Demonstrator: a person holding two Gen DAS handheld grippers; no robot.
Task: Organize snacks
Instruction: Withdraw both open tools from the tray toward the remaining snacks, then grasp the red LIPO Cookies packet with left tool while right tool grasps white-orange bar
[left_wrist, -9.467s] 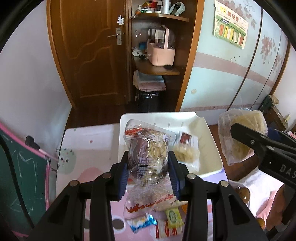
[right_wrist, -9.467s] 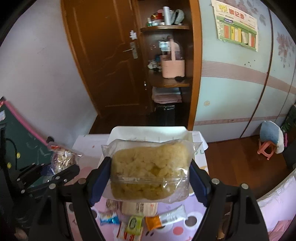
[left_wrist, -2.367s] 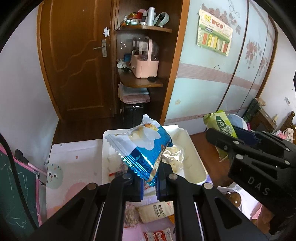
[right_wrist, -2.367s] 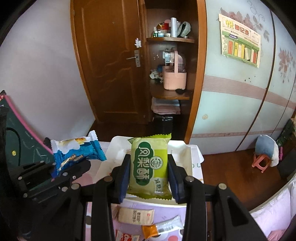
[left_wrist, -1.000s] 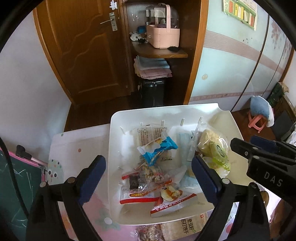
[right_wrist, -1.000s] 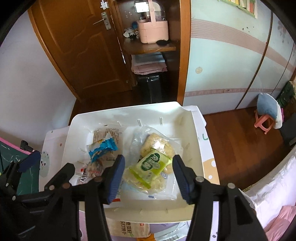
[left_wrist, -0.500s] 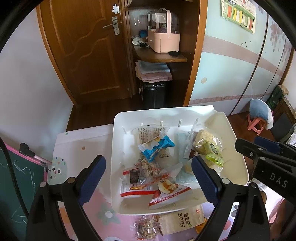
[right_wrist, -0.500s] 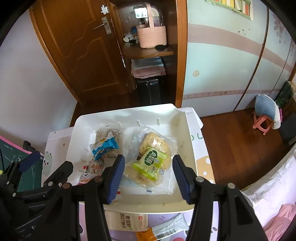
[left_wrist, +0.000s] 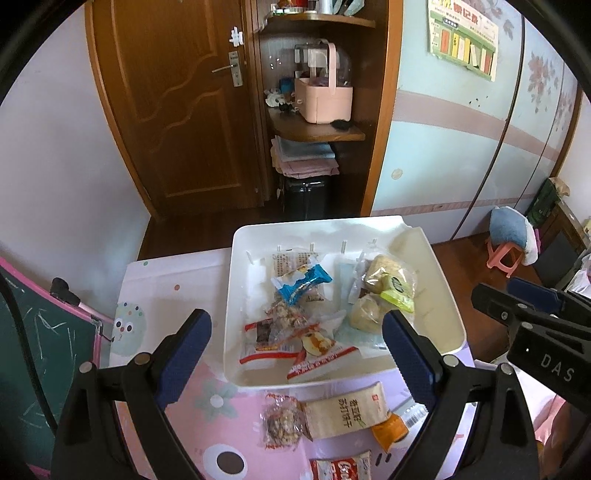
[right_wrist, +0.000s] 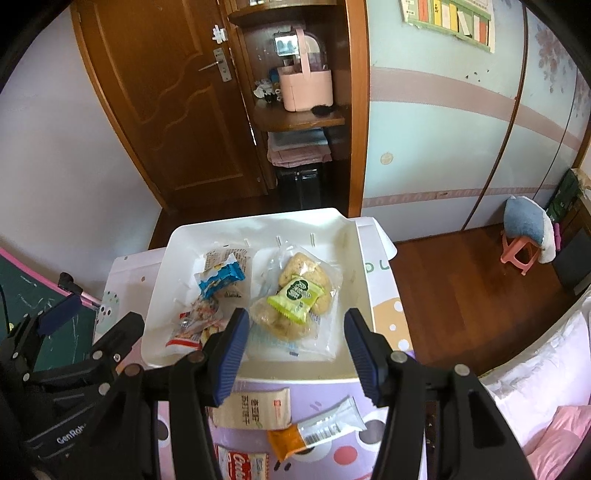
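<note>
A white tray (left_wrist: 441, 291) (right_wrist: 162, 273) on the table holds several snacks: a blue packet (left_wrist: 301, 283) (right_wrist: 220, 277), a green packet (left_wrist: 397, 291) (right_wrist: 297, 297) lying on a clear bag of puffed snacks (right_wrist: 291, 321), and red-and-white packets (left_wrist: 275, 341). My left gripper (left_wrist: 295, 349) is open and empty above the tray's near edge. My right gripper (right_wrist: 295, 350) is open and empty above the near edge too. On the table in front lie a beige bar packet (left_wrist: 343, 410) (right_wrist: 255, 408), a nut bag (left_wrist: 282, 424), an orange-and-clear packet (right_wrist: 317, 430) and a red packet (left_wrist: 341, 467).
The table (left_wrist: 177, 291) has a pink and lilac cartoon cover. A green chalkboard (left_wrist: 33, 354) stands at the left. A wooden door (left_wrist: 177, 103) and shelf with a pink basket (left_wrist: 323, 99) are behind. A pink stool (right_wrist: 519, 254) stands on the floor at the right.
Both grippers have drawn back and up from the tray, so more of the table and loose packets in front shows. Earlier they let go of the blue and green packets into the tray.
</note>
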